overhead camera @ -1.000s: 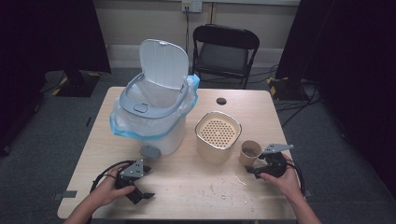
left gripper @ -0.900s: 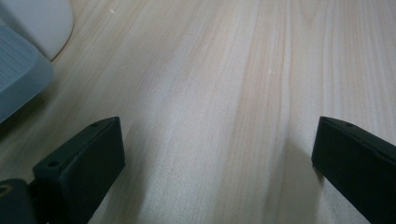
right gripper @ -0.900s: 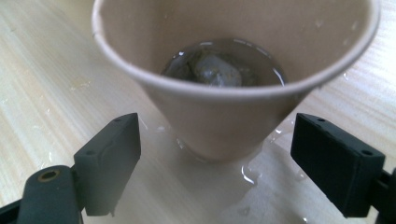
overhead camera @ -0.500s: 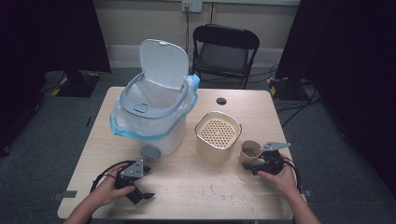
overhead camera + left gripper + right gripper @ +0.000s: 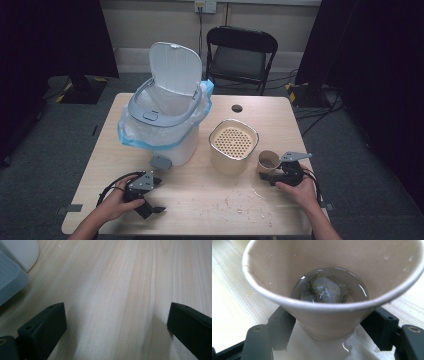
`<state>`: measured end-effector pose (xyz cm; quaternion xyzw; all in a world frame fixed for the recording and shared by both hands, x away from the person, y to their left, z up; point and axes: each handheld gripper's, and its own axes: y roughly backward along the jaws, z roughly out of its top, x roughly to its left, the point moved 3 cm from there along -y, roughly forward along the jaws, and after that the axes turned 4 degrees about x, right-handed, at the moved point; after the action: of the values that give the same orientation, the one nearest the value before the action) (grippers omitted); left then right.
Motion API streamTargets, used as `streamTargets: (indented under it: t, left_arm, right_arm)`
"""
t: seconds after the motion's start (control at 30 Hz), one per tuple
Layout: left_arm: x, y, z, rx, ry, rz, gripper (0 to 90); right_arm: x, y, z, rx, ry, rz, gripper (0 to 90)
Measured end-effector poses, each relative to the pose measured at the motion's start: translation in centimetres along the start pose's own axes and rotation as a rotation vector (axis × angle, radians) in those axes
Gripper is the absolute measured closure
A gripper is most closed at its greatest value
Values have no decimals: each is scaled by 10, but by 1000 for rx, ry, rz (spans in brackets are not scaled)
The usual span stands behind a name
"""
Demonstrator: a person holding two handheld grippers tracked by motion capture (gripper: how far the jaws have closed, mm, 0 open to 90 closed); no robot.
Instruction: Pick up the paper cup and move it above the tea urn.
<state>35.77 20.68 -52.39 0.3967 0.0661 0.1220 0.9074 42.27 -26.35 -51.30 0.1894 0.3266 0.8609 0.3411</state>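
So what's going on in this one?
A person works at a table with a tool in each hand. The right tool has just been closing around a paper cup holding liquid and a tea bag; its jaws sit on either side of the cup's base, in a small puddle. The left tool rests open near the bin.

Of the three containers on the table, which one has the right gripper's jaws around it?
The small paper cup, rightmost on the table, beside the perforated-top canister. The right gripper straddles its base; a wet tea bag sits inside. The lidded bin stands apart.
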Motion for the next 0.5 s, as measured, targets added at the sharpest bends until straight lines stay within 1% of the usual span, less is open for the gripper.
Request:
streamTargets:
  t: [0.23, 0.33, 0.5]
  left_arm:
    - [0, 0, 0, 0, -1, 0, 19]
    - [0, 0, 0, 0, 0, 0, 19]
    - [0, 0, 0, 1, 0, 0, 19]
  right_arm:
    - [0, 0, -4, -28, -7, 3, 299]
    - [0, 0, -4, -37, 1, -3, 300]
    - [0, -2, -3, -30, 4, -2, 299]
